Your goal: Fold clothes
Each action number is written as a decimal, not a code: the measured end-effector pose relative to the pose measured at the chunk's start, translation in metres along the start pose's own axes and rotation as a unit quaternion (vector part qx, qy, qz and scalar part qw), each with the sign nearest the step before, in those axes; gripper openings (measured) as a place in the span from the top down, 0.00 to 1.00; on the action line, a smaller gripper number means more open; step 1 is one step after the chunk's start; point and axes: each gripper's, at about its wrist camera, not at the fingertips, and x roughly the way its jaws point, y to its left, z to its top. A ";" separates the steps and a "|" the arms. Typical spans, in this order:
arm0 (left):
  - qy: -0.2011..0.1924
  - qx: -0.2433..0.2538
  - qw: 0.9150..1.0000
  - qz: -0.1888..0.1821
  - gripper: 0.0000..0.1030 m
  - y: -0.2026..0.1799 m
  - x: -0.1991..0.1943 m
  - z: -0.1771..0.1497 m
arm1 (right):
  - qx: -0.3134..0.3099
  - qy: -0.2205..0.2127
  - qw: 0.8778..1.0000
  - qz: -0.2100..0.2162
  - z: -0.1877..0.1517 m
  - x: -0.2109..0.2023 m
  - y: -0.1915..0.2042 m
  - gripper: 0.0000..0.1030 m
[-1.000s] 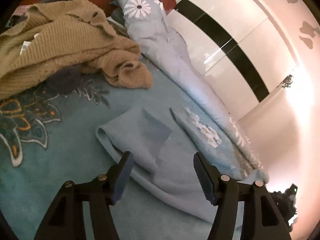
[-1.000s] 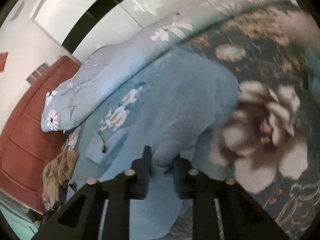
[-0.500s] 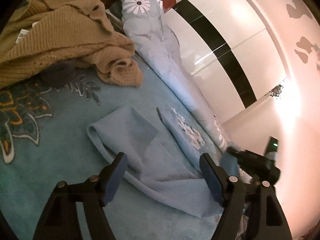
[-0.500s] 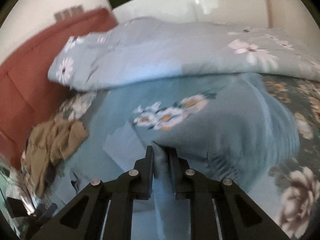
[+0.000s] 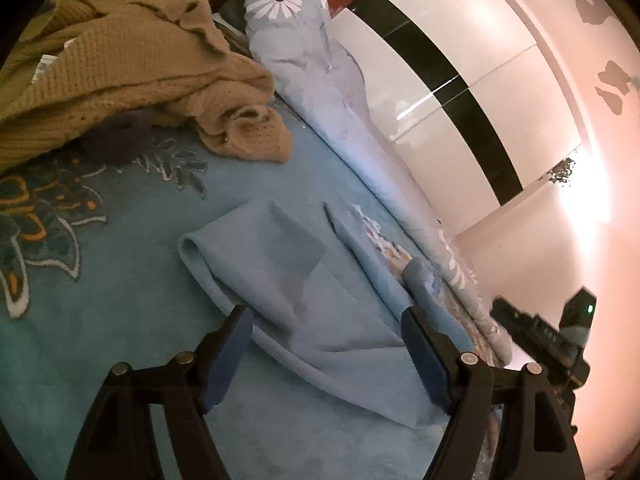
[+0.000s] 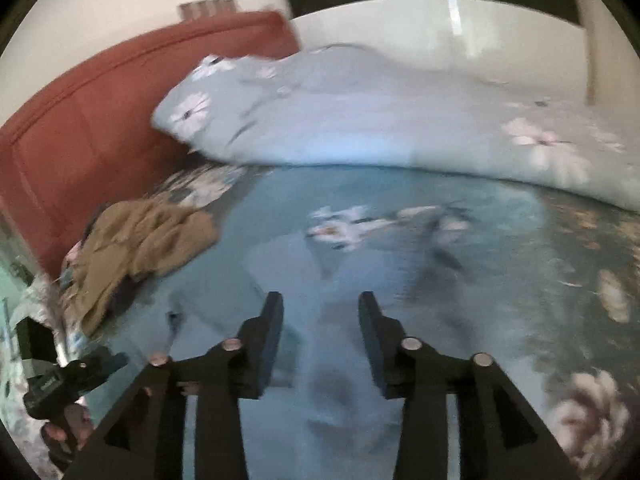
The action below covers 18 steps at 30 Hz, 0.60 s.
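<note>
A light blue garment [image 5: 288, 276] lies partly folded on the teal flowered bedspread [image 5: 100, 300]; it has a flower print [image 5: 380, 240]. In the right wrist view it is blurred [image 6: 352, 248]. My left gripper [image 5: 326, 346] is open and empty just above the garment's near edge. My right gripper [image 6: 320, 340] is open and empty over the garment; it also shows in the left wrist view [image 5: 532, 332] at the right.
A tan knitted sweater [image 5: 120, 60] lies heaped at the head of the bed, also in the right wrist view [image 6: 136, 240]. A rolled pale blue daisy duvet [image 5: 320, 80] runs along the far side. A red headboard [image 6: 100, 112] and white wardrobe [image 5: 460, 60] stand behind.
My right gripper has carried a fold of the blue garment across and opened, letting it go. The left gripper has stayed open and shifted slightly.
</note>
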 end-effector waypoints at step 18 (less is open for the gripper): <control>0.015 0.004 1.000 0.005 0.22 0.000 0.003 -0.004 | 0.204 0.048 0.978 0.001 -0.043 0.042 -0.059 0.86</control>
